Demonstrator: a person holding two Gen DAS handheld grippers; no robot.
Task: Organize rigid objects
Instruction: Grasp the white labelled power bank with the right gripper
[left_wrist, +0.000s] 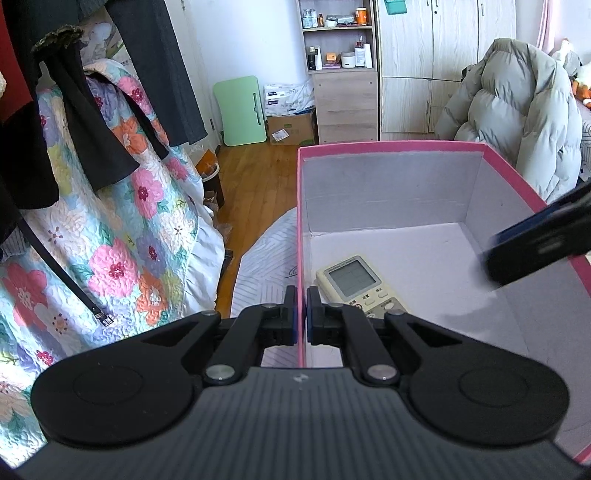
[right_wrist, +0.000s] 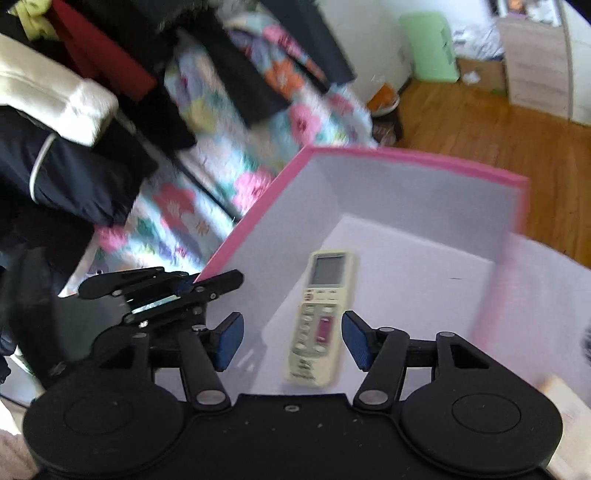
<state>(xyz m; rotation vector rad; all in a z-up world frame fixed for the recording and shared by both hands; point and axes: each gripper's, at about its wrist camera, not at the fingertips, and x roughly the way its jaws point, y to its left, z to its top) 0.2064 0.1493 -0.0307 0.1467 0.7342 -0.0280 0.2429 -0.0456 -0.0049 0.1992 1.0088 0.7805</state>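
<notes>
Left claw (left_wrist: 301, 314) clamped on the pink rim of the box (left_wrist: 300, 206), one pad on each side of the near-left wall. Right claw (right_wrist: 292, 341) hovers over the box interior, jaws apart, nothing between the pads. Remote control (right_wrist: 320, 317) lies flat on the box floor, screen end toward the far wall, alongside the left wall but apart from it. Remaining floor bare out to the far and right walls. Floral quilt (left_wrist: 122, 236) left of box; wooden floor (left_wrist: 258, 173) beyond.
</notes>
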